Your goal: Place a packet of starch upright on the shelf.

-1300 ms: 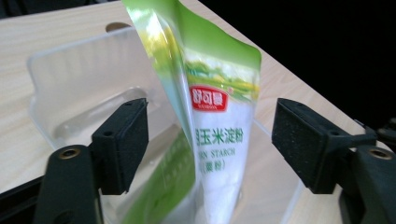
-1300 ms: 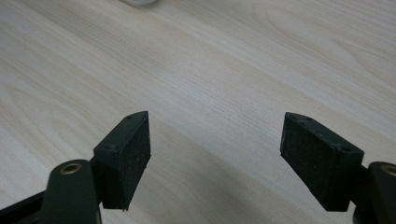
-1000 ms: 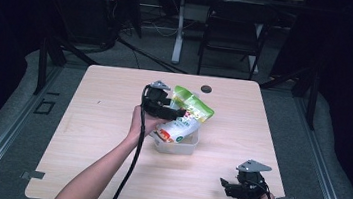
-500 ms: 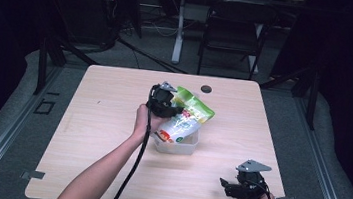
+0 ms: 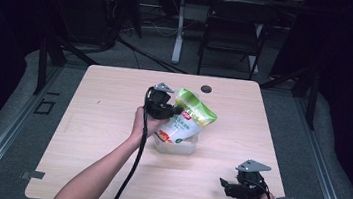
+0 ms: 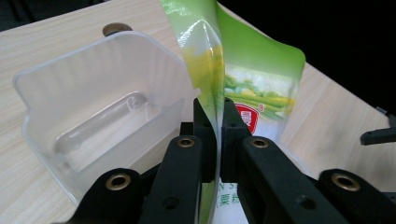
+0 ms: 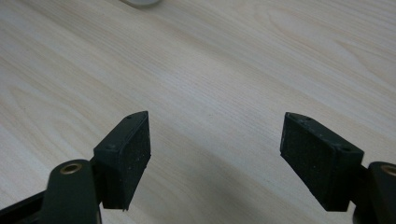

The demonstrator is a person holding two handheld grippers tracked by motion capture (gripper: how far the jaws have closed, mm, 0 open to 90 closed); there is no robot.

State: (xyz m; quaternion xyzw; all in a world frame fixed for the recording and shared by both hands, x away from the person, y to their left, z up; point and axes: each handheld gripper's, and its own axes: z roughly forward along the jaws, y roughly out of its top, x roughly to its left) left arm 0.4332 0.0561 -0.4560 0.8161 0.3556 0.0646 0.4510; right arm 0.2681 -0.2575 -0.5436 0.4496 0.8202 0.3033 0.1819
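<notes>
Since 1 second ago the left gripper (image 5: 171,110) has swung a little toward the far edge, tilting the glossy green-and-white printed plastic pouch (image 5: 186,122) it pinches by a side seam, its 2 jaws clamped flat on the film. Holding it by that thin edge leaves the pouch's lower end hanging into the clear rectangular plastic tub (image 6: 100,114), which looks otherwise empty. Near the surface's (image 5: 101,121) front edge, the right gripper (image 5: 233,186) rests idle, jaws spread wide.
</notes>
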